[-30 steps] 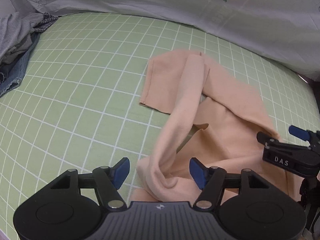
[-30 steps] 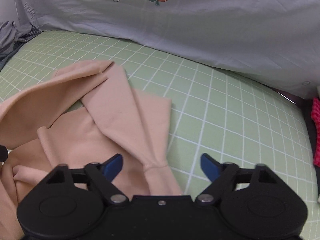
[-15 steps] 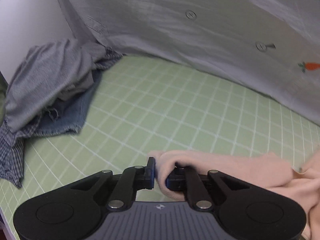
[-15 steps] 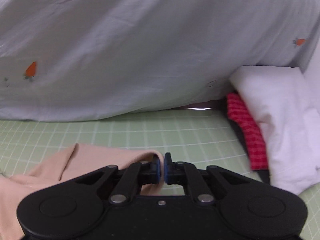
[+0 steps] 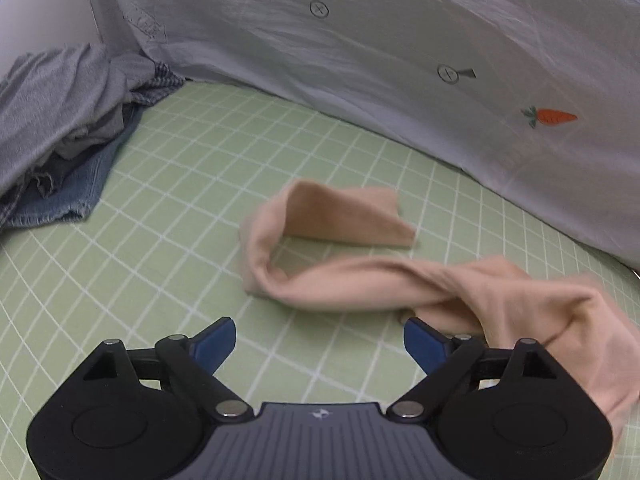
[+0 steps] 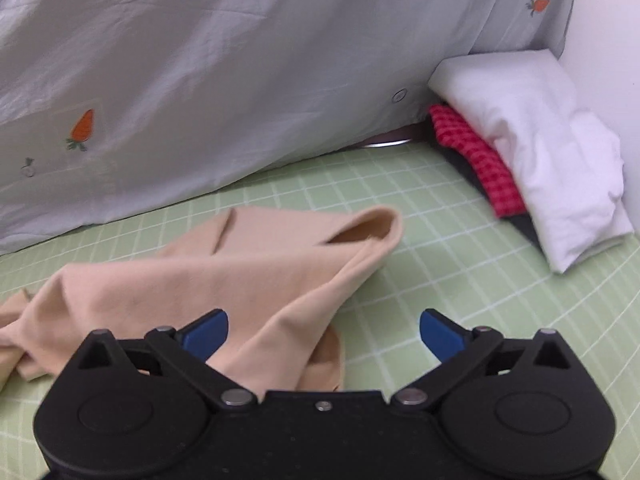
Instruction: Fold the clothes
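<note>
**Peach garment loose on the green grid sheet, both tools spread wide**

The peach garment (image 5: 360, 280) lies crumpled on the green grid sheet (image 5: 168, 216), not yet folded flat. In the left wrist view one end of it stands up in a small tented flap, and from there a twisted band of cloth runs toward the right edge of the picture, where it bunches up and looks blurred. In the right wrist view the peach garment (image 6: 224, 280) shows a rolled, open tube-like edge at its far end and drapes down toward the camera.

The left tool (image 5: 320, 340) hovers just short of the garment with its blue-padded fingers (image 5: 212, 340) far apart and nothing between them; the right-hand pad sits close to the twisted band. The right tool (image 6: 324, 334) is likewise spread wide and grips nothing, though the garment's near edge lies between and under its pads.

Beyond the garment hangs a grey sheet with carrot prints (image 5: 400, 64). To the garment's left is a heap of grey and denim clothes (image 5: 60, 128). To its right, in the right wrist view, lie a white pillow (image 6: 540, 168) and a red checked cloth (image 6: 476, 160).
</note>
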